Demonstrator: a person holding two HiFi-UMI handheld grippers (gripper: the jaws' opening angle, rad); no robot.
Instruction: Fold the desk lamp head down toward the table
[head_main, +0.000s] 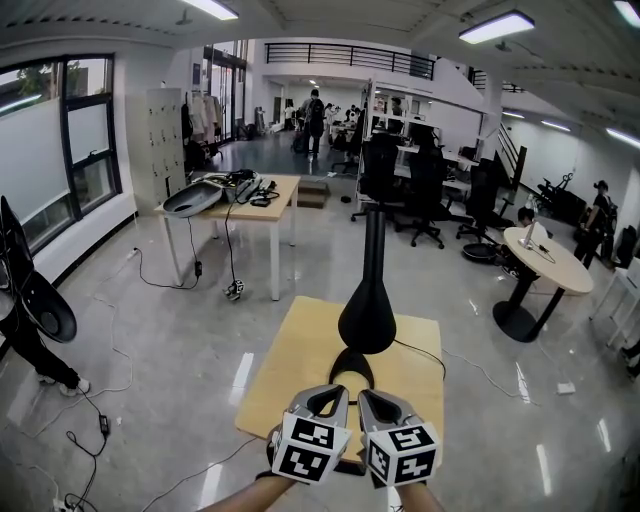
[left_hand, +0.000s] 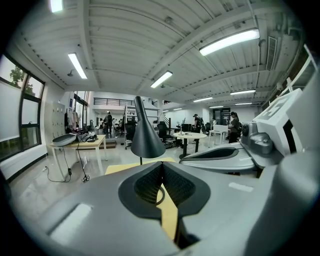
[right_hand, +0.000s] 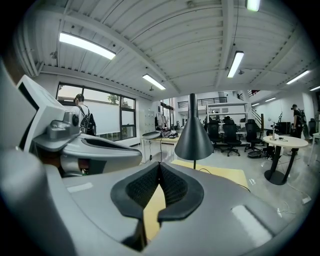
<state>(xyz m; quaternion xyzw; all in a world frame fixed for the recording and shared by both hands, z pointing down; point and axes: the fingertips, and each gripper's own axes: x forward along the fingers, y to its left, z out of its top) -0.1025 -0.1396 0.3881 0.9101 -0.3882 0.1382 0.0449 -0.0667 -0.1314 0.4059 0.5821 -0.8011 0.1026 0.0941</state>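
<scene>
Lamp (head_main: 367, 300) first: in the head view it stands black and upright on a small yellow table (head_main: 290, 370), its cone-shaped head rising straight over an arched base (no tilt to it that I can see). Just this side of the base, the left gripper (head_main: 332, 398) and right gripper (head_main: 378, 402) sit side by side, almost touching each other. Both are aimed at the lamp and clear of it. Across the shiny floor behind, a longer table (head_main: 262, 200) carries cables and gear, and a round table (head_main: 548, 262) stands to the right.

In the left gripper view, the left gripper (left_hand: 161, 172) has its 2 black ribbed pads pressed together with nothing between them. The lamp (left_hand: 146, 137) stands beyond, wide mouth downward on a thin stem, and the right gripper (left_hand: 225, 157) lies alongside at the right.

In the right gripper view, the right gripper (right_hand: 159, 171) is likewise closed on nothing. The lamp (right_hand: 194, 136) stands ahead, slightly right of the jaws, above the yellow table (right_hand: 220, 172). The left gripper (right_hand: 95, 147) shows at the left.
</scene>
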